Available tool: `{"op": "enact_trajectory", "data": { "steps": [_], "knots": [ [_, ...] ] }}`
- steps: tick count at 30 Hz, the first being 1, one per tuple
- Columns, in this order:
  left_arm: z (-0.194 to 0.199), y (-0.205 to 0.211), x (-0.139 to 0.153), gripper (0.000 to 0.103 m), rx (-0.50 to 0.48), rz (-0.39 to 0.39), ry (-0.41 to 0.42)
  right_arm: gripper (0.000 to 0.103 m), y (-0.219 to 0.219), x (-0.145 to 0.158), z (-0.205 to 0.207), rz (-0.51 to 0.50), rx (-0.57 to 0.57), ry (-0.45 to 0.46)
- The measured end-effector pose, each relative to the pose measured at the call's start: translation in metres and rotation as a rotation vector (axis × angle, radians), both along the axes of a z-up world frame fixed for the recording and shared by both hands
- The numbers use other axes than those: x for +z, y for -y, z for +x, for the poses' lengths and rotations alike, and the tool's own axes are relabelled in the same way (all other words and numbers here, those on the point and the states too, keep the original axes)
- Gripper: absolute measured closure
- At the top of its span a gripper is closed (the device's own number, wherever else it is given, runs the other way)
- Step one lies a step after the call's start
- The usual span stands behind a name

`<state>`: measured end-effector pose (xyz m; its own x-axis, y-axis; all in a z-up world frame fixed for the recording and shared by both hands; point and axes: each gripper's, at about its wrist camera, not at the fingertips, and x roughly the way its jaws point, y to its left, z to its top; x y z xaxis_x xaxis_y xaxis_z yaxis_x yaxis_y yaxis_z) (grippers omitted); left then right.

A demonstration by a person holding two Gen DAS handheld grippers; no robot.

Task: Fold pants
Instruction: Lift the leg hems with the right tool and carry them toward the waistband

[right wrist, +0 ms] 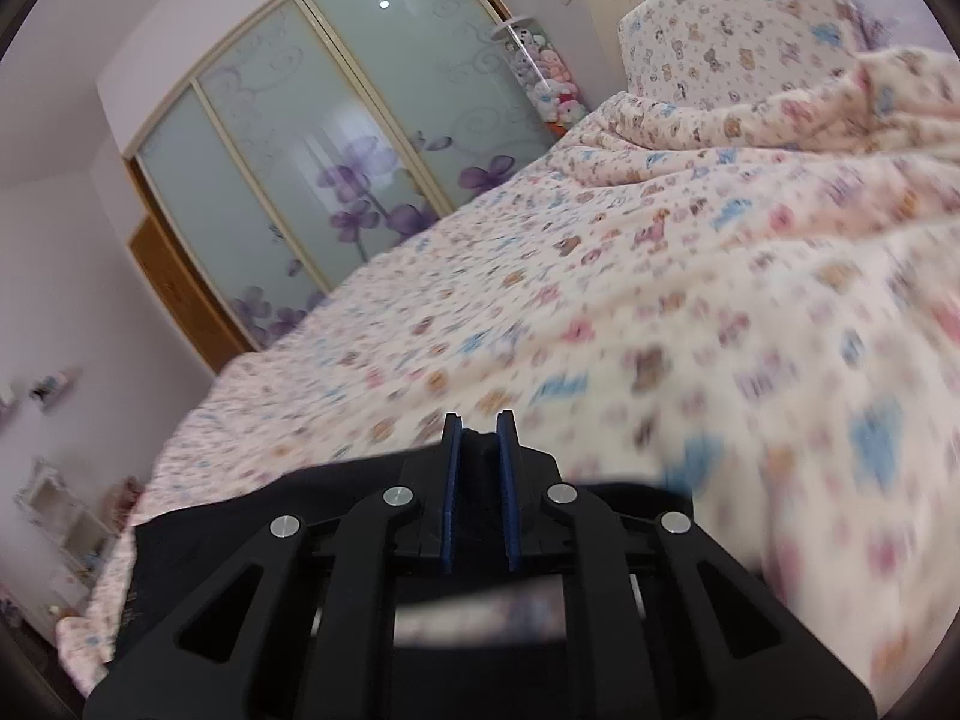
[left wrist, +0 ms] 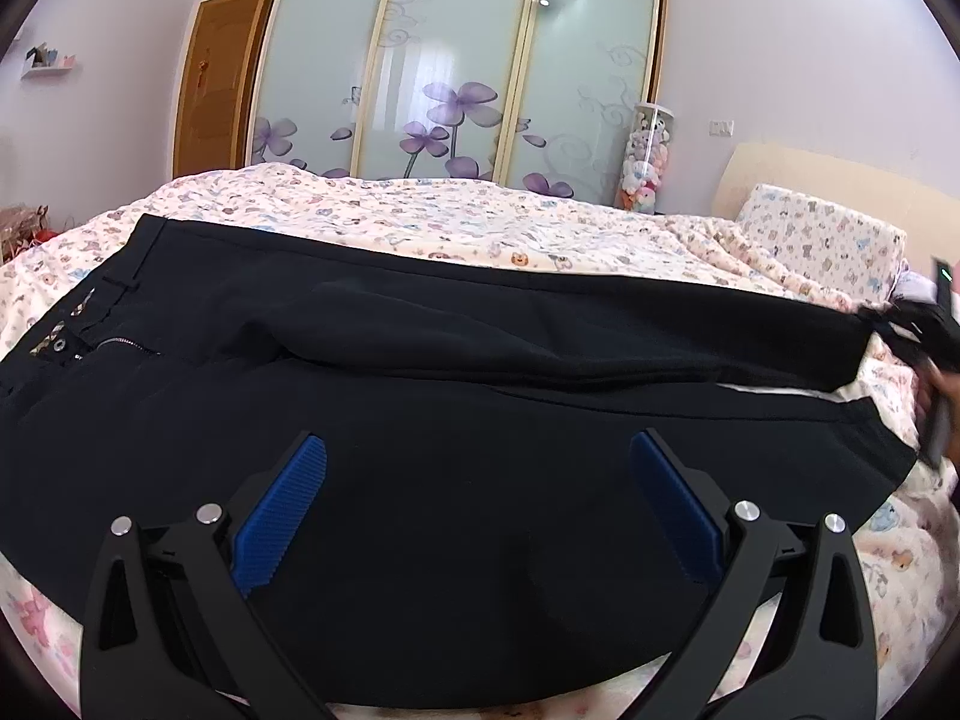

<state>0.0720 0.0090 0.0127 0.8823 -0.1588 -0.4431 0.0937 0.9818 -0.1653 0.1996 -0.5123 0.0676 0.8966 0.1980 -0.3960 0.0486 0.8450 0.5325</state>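
Black pants (left wrist: 456, 372) are spread under the wide-open, empty left hand-held gripper (left wrist: 477, 480); their cloth is pinched by the right hand-held gripper (right wrist: 479, 450) over the bed (right wrist: 660, 276)

Black pants (left wrist: 480, 360) spread lengthwise across a bed (left wrist: 420, 222) with a bear-print cover. Waistband, with open zipper and metal eyelets, lies toward the bed's foot; both legs run toward the pillow end, one folded onto the other. The hem nearest the pillow end is lifted, pinched in the right gripper (right wrist: 480, 468).
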Motion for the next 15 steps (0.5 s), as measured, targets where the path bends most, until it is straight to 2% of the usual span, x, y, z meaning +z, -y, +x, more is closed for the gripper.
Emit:
{"op": "enact_trajectory", "data": {
  "steps": [4, 8, 9, 11, 12, 13, 15],
  "knots": [
    [-0.005, -0.004, 0.002, 0.002, 0.003, -0.019, 0.019, 0.091, -0.007, -0.038, -0.067, 0.057, -0.024, -0.105],
    [-0.008, -0.003, 0.003, 0.002, -0.002, -0.016, 0.035, 0.089, -0.021, -0.073, -0.09, 0.022, -0.036, -0.249],
    [-0.008, -0.003, 0.003, 0.002, -0.003, -0.015, 0.033, 0.088, -0.023, -0.073, -0.092, 0.018, -0.042, -0.263],
    [-0.007, -0.003, 0.003, 0.002, -0.004, -0.017, 0.026, 0.078, -0.025, -0.063, -0.092, -0.003, -0.067, -0.276],
    [-0.007, -0.004, 0.003, 0.002, -0.004, -0.021, 0.024, 0.078, -0.026, -0.057, -0.093, -0.006, -0.075, -0.276],
    [-0.007, -0.005, 0.003, 0.002, -0.003, -0.028, 0.021, 0.078, -0.026, -0.05, -0.094, 0.005, -0.071, -0.258],
    [-0.006, -0.007, 0.002, 0.002, 0.005, -0.039, 0.016, 0.067, -0.03, -0.038, -0.097, 0.098, -0.043, -0.191]
  ]
}}
